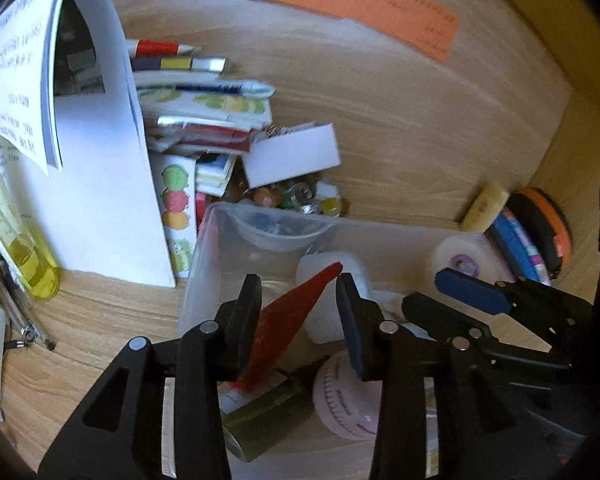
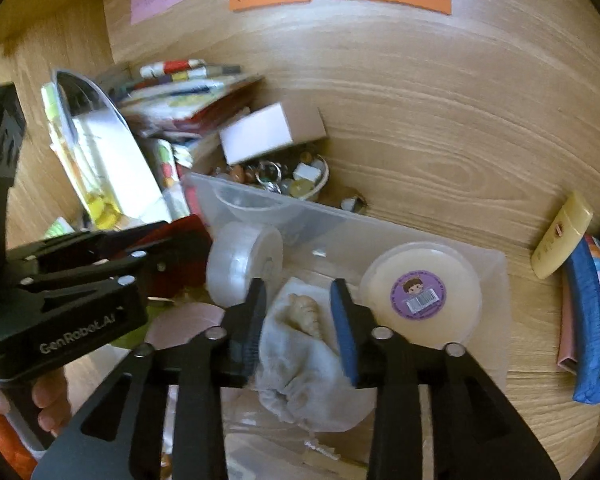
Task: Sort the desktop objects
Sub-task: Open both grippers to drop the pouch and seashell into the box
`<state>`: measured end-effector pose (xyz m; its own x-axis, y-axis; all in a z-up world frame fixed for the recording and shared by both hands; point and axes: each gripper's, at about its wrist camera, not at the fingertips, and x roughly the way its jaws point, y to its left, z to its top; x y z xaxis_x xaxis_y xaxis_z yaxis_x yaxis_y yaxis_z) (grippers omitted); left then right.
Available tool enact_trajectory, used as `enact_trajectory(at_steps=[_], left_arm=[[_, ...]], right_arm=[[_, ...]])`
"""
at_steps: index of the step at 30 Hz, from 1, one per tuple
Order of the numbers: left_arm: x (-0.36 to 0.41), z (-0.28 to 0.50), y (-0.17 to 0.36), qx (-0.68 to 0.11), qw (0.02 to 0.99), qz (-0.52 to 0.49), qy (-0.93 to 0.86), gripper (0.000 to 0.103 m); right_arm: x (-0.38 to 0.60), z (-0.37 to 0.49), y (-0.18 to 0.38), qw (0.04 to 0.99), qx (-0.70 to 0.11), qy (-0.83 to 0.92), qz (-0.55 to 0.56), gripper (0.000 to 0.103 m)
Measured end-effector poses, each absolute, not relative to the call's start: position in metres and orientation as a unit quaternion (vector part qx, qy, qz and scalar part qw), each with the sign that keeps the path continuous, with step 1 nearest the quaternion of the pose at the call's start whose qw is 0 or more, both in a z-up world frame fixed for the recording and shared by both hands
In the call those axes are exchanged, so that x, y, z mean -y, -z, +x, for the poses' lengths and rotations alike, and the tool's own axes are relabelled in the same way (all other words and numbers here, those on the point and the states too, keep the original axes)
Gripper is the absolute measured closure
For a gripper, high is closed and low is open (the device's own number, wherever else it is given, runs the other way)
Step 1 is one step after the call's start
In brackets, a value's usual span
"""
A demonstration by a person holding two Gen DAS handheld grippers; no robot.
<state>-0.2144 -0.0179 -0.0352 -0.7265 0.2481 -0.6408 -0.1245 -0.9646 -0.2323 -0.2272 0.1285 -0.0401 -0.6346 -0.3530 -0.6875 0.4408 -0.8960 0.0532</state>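
**Clear bin on the bench: contents and tongs checked**

I find both tongs over the clear plastic bin (image 2: pixel 380 228), which sits on the wooden bench (image 2: pixel 440 128).

Left tongs (image 1: pixel 298 312): jaws apart. A red card (image 1: pixel 288 320) stands tilted between them, its lower end leaning at the left pad; I cannot confirm the right pad touches it, so I record no grip. Below it in the bin lie an olive-green box (image 1: pixel 268 416) and a pink round case (image 1: pixel 348 396).

Right tongs (image 2: pixel 300 320): jaws apart, either side of a white cloth pouch (image 2: pixel 300 356) with a pale shell (image 2: pixel 306 312) showing at its top. The pads do not appear to press on it.

Also in the bin: a white tape roll (image 2: pixel 244 268) on edge, a round tub with a purple label (image 2: pixel 420 292) against the right wall, and a small clear bowl (image 2: pixel 256 204) at the far end.

Outside the bin, just behind it, a heap of small trinkets (image 2: pixel 284 180), a white box (image 2: pixel 268 132) and stacked stationery (image 1: pixel 204 100). Well to the right, a yellow tube (image 2: pixel 560 236) and a blue pouch (image 2: pixel 592 320)
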Motion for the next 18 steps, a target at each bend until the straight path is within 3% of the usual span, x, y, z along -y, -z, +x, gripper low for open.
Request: enact_trajectory(at_steps=[2, 7, 9, 11, 14, 18], left_arm=[[0.018, -0.212, 0.031, 0.089, 0.103, -0.346, -0.928, 0.051], [0.021, -0.206, 0.022, 0.081, 0.090, -0.338, -0.933, 0.048], [0.020, -0.205, 0.018, 0.080, 0.086, -0.337, -0.934, 0.044], [0.020, -0.200, 0.012, 0.079, 0.080, -0.327, -0.938, 0.035], [0.024, -0.186, 0.000, 0.068, 0.061, -0.309, -0.947, 0.024], [0.026, -0.170, -0.011, 0.055, 0.045, -0.296, -0.952, 0.010]], right_arm=[[-0.128, -0.222, 0.032, 0.219, -0.067, 0.908, 0.350, 0.064], [-0.132, -0.211, 0.015, 0.210, -0.090, 0.920, 0.318, 0.048], [-0.134, -0.204, 0.007, 0.204, -0.101, 0.927, 0.299, 0.042], [-0.136, -0.199, -0.001, 0.194, -0.110, 0.932, 0.284, 0.029], [-0.137, -0.192, -0.009, 0.190, -0.118, 0.937, 0.269, 0.021], [-0.136, -0.183, -0.014, 0.185, -0.135, 0.937, 0.263, 0.021]])
